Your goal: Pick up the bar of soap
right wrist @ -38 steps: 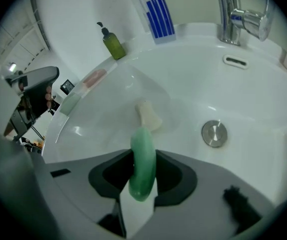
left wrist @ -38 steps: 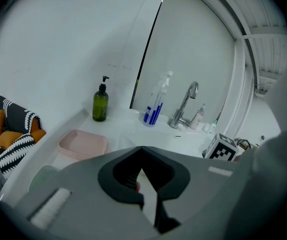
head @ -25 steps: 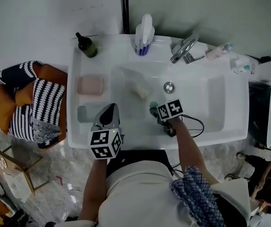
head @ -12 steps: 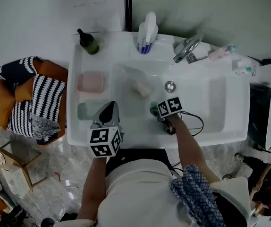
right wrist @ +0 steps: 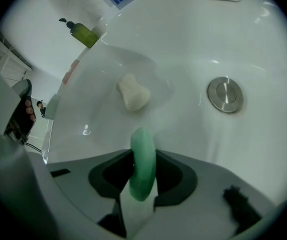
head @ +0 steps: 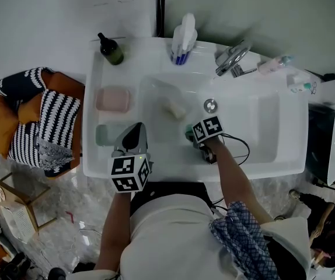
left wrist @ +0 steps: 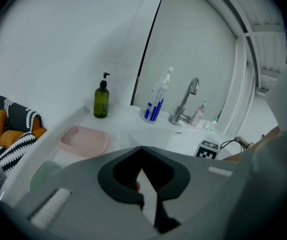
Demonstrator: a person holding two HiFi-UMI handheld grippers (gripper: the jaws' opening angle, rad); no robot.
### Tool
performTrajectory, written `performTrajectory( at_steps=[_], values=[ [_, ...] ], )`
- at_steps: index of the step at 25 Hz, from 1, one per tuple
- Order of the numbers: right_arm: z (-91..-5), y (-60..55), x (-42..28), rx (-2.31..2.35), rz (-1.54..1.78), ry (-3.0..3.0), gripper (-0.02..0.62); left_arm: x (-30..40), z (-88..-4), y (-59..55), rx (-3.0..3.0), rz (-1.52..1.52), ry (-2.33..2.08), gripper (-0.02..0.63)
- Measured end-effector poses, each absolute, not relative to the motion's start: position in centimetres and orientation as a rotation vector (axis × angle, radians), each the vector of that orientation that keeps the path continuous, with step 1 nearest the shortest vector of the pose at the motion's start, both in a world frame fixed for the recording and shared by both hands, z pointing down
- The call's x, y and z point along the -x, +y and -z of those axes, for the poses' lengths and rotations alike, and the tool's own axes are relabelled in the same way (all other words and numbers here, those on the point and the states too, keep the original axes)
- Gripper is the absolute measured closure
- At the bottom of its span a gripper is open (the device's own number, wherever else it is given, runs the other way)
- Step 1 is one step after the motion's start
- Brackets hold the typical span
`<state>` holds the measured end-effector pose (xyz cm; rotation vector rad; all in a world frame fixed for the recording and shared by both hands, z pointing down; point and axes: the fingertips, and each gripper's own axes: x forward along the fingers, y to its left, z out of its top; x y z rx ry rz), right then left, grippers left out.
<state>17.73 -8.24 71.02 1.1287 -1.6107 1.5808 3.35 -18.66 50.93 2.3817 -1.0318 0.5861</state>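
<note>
We looked down on a white sink (head: pixel 284 150) set against a plain white wall (head: pixel 51 10), with marbled floor (head: pixel 68 214) below and striped cushions (head: pixel 56 127) on an orange seat just left of it. Over the basin, our right gripper (right wrist: pixel 142 159) was clamped on the green bar of soap (right wrist: pixel 143 171), which stood on edge between its jaws, above the basin floor and near the drain (head: pixel 210 105). A pale lump of soap (head: pixel 173 108) lay farther in. Our left gripper (left wrist: pixel 141 148) hung over the sink's near left edge, jaws together on nothing. On the left ledge sat a pink dish (head: pixel 112 98) and a green dish (head: pixel 104 135); along the back stood an olive bottle (head: pixel 110 49), a spray bottle (head: pixel 182 39) and the faucet (head: pixel 230 58).
</note>
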Motion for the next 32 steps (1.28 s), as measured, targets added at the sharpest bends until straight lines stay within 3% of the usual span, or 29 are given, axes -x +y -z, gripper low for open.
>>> performTrajectory(
  at_steps=[22,24,32],
  values=[
    [-72.0,-8.2,-16.9,-1.078,-1.386,-1.314,0.459,-2.1,-50.6,-18.2,-2.386,-0.576,-1.075,0.6],
    [-71.8,-8.3,-16.3,-1.064,-1.393,-1.356,0.403,-2.1,-50.6,-18.1,-2.389,-0.575,-1.074,0.6],
    [-71.6,-7.9,-16.5,-1.083,-1.339,-1.379,0.377,-2.1,-50.4,-18.1,-2.405,-0.57,-1.073,0.6]
  ],
)
